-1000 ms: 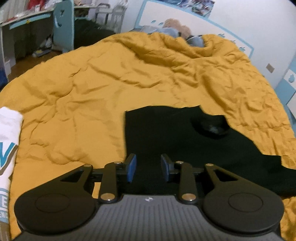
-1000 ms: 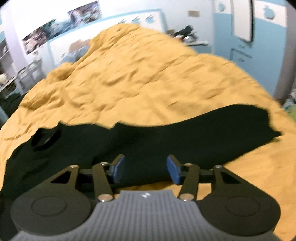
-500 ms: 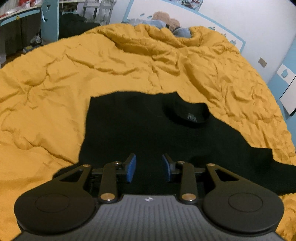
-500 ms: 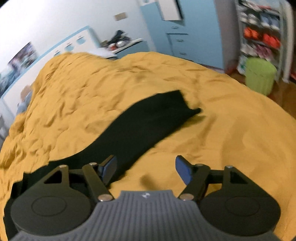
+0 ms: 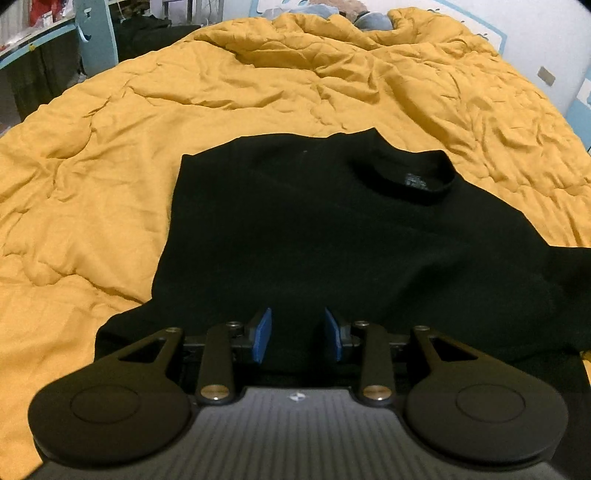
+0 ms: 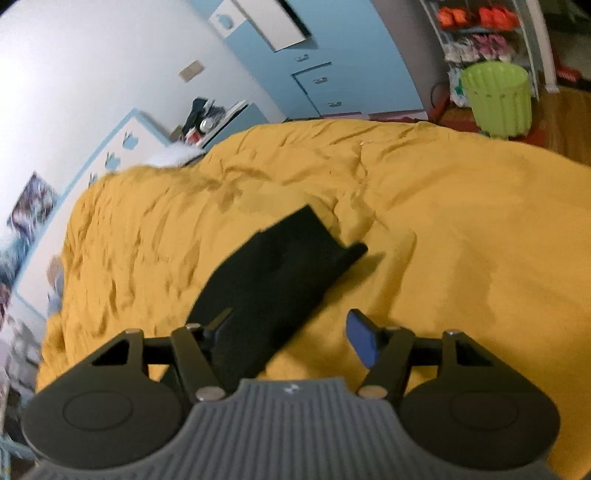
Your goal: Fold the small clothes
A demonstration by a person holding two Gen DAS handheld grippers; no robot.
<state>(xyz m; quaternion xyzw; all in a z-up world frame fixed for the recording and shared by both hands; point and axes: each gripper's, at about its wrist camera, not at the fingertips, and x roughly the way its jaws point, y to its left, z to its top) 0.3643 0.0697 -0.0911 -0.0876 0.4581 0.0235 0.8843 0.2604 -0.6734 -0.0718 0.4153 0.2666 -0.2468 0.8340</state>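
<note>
A black T-shirt (image 5: 332, 236) lies flat on the yellow duvet (image 5: 110, 155), its collar (image 5: 410, 177) toward the far right. Low over the shirt's near part hovers my left gripper (image 5: 297, 338); its blue pads (image 5: 264, 338) stand apart and grip nothing. In the right wrist view one black sleeve (image 6: 284, 258) stretches out over the duvet (image 6: 461, 240). My right gripper (image 6: 291, 332) hangs above the sleeve's near end, rolled to one side. Its jaws are closing. The sleeve's edge lies below the gap on the left finger's side, and no pad presses on it.
A green bin (image 6: 496, 98) stands on the floor past the bed's far corner, beside a shelf and blue cupboards (image 6: 332, 74). A cluttered bedside top (image 6: 207, 118) sits by the wall. A blue chair (image 5: 94, 33) and a desk stand beyond the bed's left side.
My left gripper has come closer over the shirt, and a white garment at the left has left its view. My right gripper has swung out along the sleeve and rolled, its jaws now wider.
</note>
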